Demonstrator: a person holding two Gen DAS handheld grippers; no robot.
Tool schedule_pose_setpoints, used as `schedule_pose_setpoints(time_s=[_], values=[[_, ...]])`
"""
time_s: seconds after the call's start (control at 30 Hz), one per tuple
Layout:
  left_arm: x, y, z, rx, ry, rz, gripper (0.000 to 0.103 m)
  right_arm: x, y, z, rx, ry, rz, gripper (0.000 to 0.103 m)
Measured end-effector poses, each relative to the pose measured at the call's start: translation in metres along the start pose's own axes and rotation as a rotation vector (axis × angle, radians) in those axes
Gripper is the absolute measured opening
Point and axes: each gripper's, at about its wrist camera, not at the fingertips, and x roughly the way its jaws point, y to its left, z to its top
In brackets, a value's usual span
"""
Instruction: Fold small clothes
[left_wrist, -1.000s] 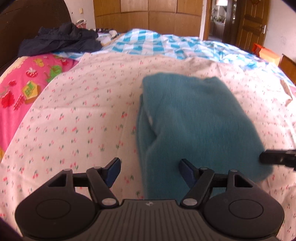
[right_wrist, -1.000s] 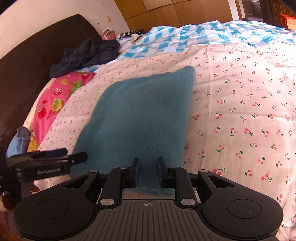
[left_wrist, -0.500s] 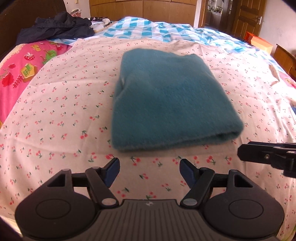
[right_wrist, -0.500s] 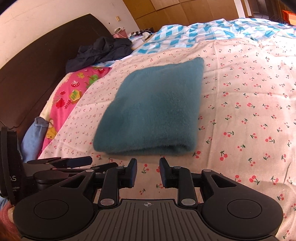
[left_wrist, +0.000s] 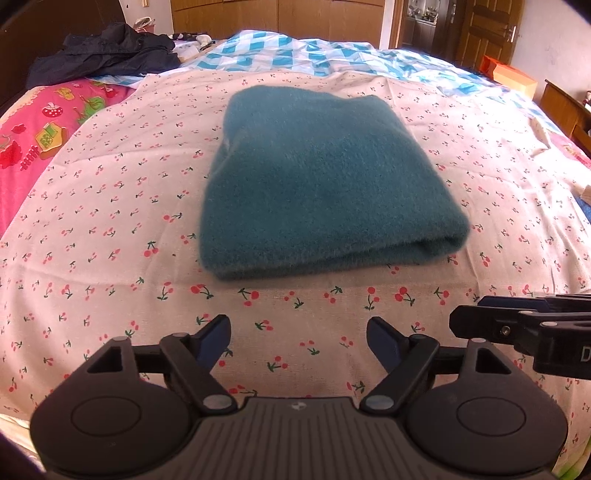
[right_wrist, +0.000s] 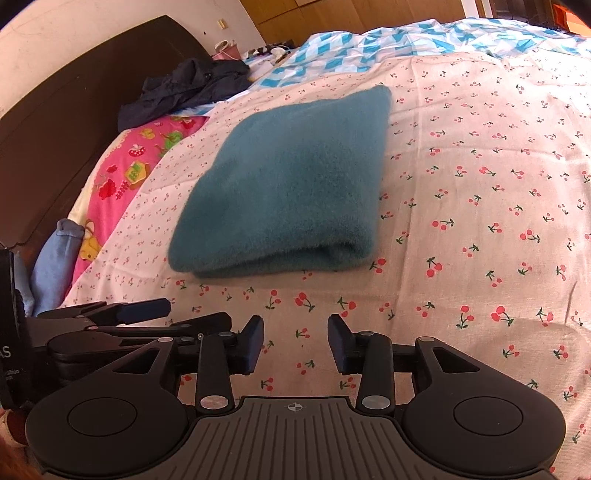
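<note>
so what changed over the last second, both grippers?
The right gripper let go of the teal garment's near edge and opened. Both grippers backed away toward the person; the left gripper, already open, now clears the garment too. The garment stays folded on the cherry-print sheet, with the dark clothes unmoved.

"AS" on left gripper (right_wrist: 147, 309)

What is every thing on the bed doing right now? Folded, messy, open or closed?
teal garment: folded, lying flat on the sheet
left gripper: open, empty, apart from the garment
right gripper: open, empty, apart from the garment
dark clothes: crumpled in a heap by the headboard
cherry sheet: spread out
door: closed
</note>
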Motion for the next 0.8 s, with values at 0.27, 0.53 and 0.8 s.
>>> schedule_pose_setpoints(time_s=[0.27, 0.53, 0.8], values=[[0.002, -0.002, -0.002, 0.002, 0.013, 0.006, 0.088, 0.001, -0.002, -0.002, 0.009, -0.004, -0.014, 0.043], [0.006, 0.003, -0.001, -0.017, 0.040, -0.014, 0.093, 0.006, 0.001, -0.006, 0.007, 0.011, -0.024, 0.045], [0.004, 0.002, -0.003, -0.028, 0.031, 0.001, 0.095, 0.015, 0.003, -0.008, -0.004, 0.026, -0.079, 0.046]])
